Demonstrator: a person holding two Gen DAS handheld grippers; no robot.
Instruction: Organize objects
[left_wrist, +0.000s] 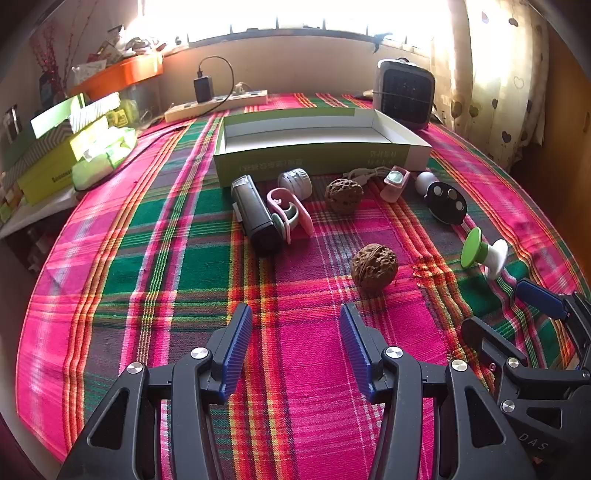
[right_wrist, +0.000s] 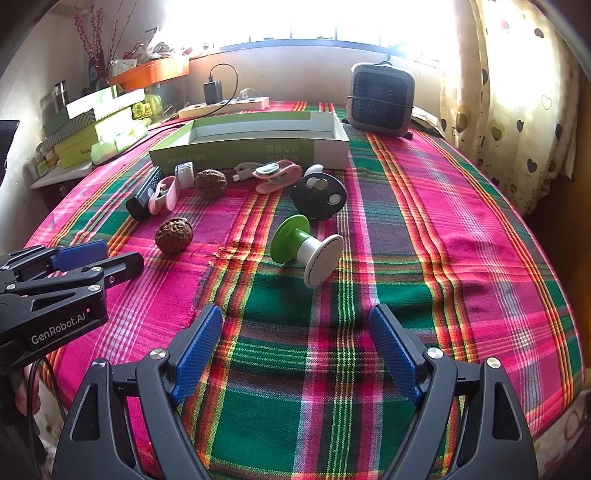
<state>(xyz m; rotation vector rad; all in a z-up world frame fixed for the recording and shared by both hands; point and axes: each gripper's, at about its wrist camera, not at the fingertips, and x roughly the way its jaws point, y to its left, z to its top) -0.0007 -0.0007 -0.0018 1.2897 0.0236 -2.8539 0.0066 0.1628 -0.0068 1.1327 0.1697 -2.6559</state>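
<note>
An empty green-and-white box (left_wrist: 317, 158) (right_wrist: 255, 151) lies open at the back of the plaid cloth. In front of it lie a black device (left_wrist: 255, 214), pink clips (left_wrist: 291, 214) (right_wrist: 277, 175), a white cap (left_wrist: 295, 182), two walnuts (left_wrist: 373, 267) (left_wrist: 343, 195) (right_wrist: 173, 235), a black disc with buttons (left_wrist: 445, 203) (right_wrist: 319, 195) and a green-and-white spool (left_wrist: 484, 254) (right_wrist: 306, 254). My left gripper (left_wrist: 295, 336) is open and empty, just short of the near walnut. My right gripper (right_wrist: 295, 339) is open and empty, just short of the spool.
A small grey heater (left_wrist: 404, 94) (right_wrist: 380, 98) stands at the back right. A power strip with a charger (left_wrist: 214, 101) (right_wrist: 225, 103) lies behind the box. Stacked boxes and tissue packs (left_wrist: 74, 147) fill the left shelf. A curtain (right_wrist: 517, 92) hangs on the right.
</note>
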